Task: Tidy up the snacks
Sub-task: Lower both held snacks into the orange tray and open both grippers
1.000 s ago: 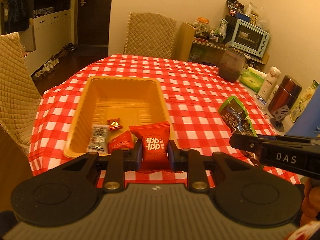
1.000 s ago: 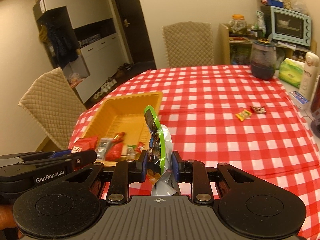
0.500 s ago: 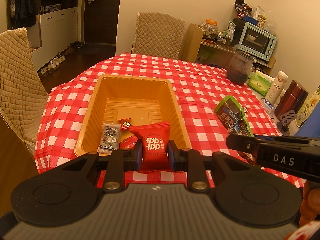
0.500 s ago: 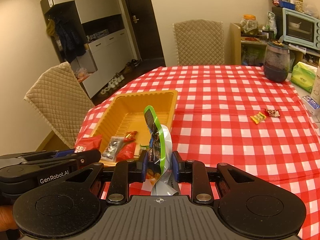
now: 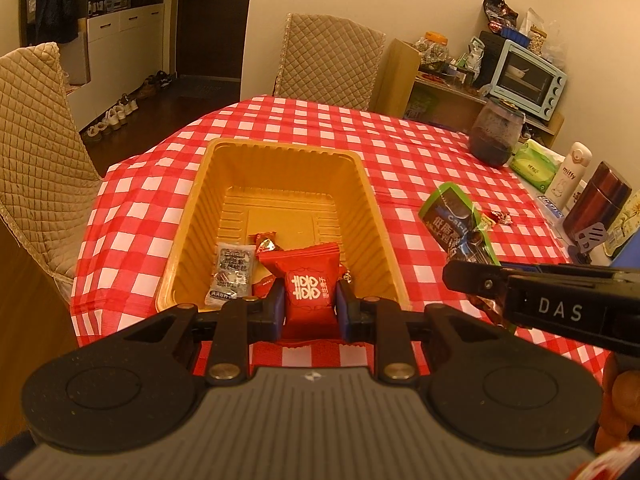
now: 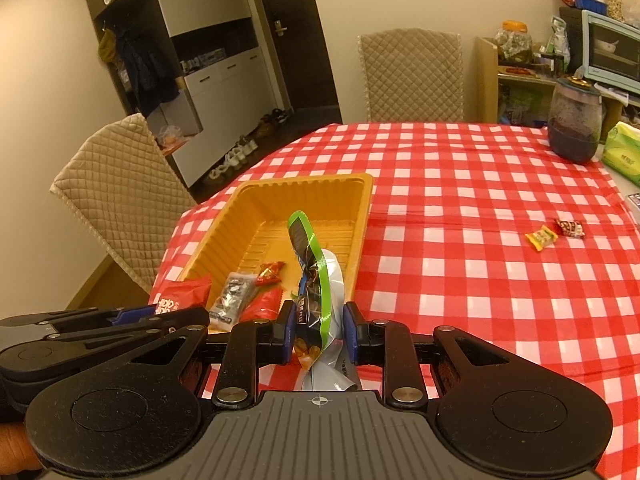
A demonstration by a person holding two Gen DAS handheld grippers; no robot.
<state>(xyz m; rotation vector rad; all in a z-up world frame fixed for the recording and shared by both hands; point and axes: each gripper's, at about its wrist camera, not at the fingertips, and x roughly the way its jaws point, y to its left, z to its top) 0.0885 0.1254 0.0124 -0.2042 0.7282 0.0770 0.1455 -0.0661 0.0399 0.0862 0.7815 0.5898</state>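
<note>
My left gripper (image 5: pixel 309 305) is shut on a red snack packet (image 5: pixel 306 286) with white characters, held just over the near rim of the yellow tray (image 5: pixel 280 160). Inside the tray lie a silver sachet (image 5: pixel 232 270), a small red-gold candy (image 5: pixel 264 242) and another red packet, partly hidden. My right gripper (image 6: pixel 319 332) is shut on a green-edged dark snack bag (image 6: pixel 310 276), upright beside the tray's (image 6: pixel 362 216) near right corner. In the right wrist view the left gripper (image 6: pixel 176 312) holds the red packet (image 6: pixel 186 294) at lower left. The left wrist view shows the right gripper (image 5: pixel 456 276) and its bag (image 5: pixel 456 220).
Two small candies (image 6: pixel 554 234) lie on the red checked tablecloth (image 6: pixel 460 184) to the right. A dark jar (image 6: pixel 574 128), green tissue pack (image 5: pixel 534 164), white bottle (image 5: pixel 570 172) and brown flask (image 5: pixel 598 204) stand along the far right edge. Quilted chairs (image 5: pixel 36 152) flank the table.
Both grippers have moved forward toward the tray, which now looks closer and more centred. Each still holds its packet; jaws unchanged.
</note>
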